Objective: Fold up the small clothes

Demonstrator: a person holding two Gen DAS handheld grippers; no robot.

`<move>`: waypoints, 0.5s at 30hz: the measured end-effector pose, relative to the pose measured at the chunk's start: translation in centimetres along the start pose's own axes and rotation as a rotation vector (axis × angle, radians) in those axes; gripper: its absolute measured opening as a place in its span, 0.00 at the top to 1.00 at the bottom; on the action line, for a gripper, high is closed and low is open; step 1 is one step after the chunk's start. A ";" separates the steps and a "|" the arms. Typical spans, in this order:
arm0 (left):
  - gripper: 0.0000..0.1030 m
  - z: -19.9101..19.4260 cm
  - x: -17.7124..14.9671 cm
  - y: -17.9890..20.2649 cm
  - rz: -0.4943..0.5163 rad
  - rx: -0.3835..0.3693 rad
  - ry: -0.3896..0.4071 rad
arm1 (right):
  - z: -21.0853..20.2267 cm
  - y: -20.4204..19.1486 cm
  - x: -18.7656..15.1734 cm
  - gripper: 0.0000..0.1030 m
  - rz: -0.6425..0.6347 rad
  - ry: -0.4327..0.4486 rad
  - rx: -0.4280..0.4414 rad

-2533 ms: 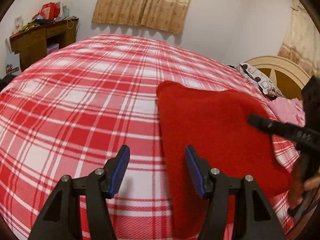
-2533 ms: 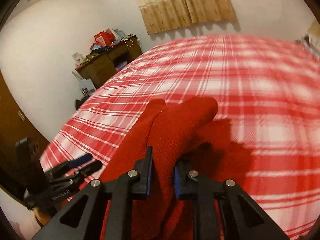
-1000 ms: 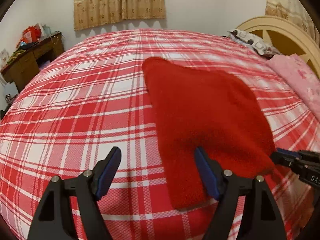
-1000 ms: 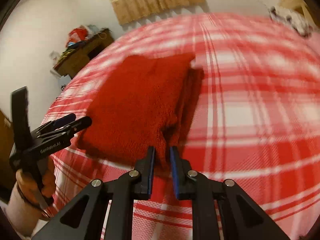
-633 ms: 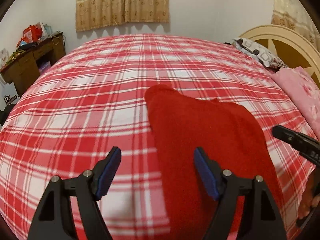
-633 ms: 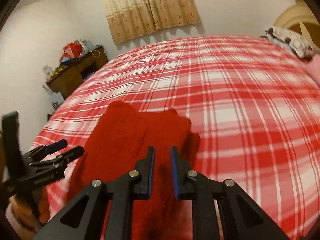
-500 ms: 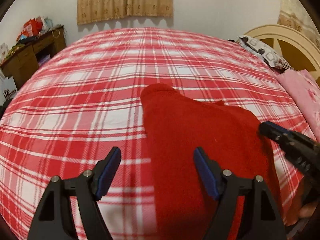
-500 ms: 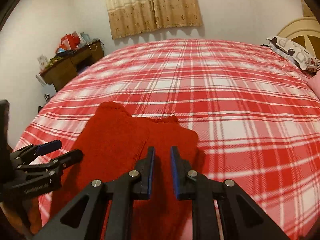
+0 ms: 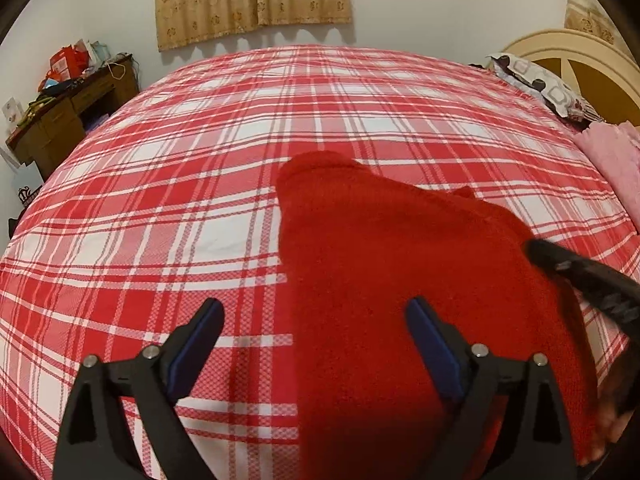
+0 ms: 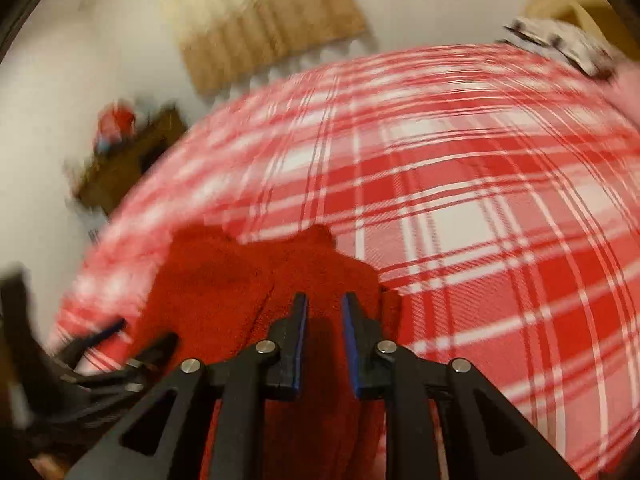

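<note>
A folded red knit garment [image 9: 400, 264] lies on the red and white plaid bed [image 9: 180, 184]. My left gripper [image 9: 316, 320] is open and empty, hovering above the garment's near left edge. My right gripper [image 10: 323, 312] shows a narrow gap between its jaws with nothing clamped, over the garment [image 10: 224, 280] in the blurred right wrist view. The right gripper's black tip [image 9: 568, 268] shows at the right of the left wrist view, above the garment's right side. The left gripper [image 10: 116, 340] shows at the lower left of the right wrist view.
A wooden desk [image 9: 68, 108] with clutter stands left of the bed. A curtain [image 9: 248, 0] hangs on the far wall. A patterned pillow [image 9: 536, 84], pink bedding [image 9: 612, 152] and a cream headboard [image 9: 576, 52] are at the right.
The right gripper has let go of the garment and lifted off it; it is moving fast now, so its view is blurred. The left gripper has stayed open, shifting slightly.
</note>
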State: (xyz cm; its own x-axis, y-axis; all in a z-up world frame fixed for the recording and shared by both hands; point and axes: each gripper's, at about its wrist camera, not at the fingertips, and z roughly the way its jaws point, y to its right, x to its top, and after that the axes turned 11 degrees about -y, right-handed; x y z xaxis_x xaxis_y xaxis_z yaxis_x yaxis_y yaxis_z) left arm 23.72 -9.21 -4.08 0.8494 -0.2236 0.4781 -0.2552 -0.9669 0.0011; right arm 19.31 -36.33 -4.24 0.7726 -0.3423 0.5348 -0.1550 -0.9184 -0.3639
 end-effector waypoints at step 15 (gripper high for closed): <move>0.05 -0.4 -0.5 -1.8 -0.047 -0.204 -0.044 | -2.3 6.7 -3.9 0.47 0.210 -0.025 0.158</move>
State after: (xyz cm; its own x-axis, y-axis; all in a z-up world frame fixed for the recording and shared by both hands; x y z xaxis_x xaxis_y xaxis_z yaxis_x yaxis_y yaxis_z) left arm 23.61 -7.29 -4.00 0.8806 -0.1885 0.4347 -0.2995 -0.9323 0.2026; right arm 13.80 -41.58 -6.99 0.7490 -0.5153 0.4165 -0.2168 -0.7846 -0.5808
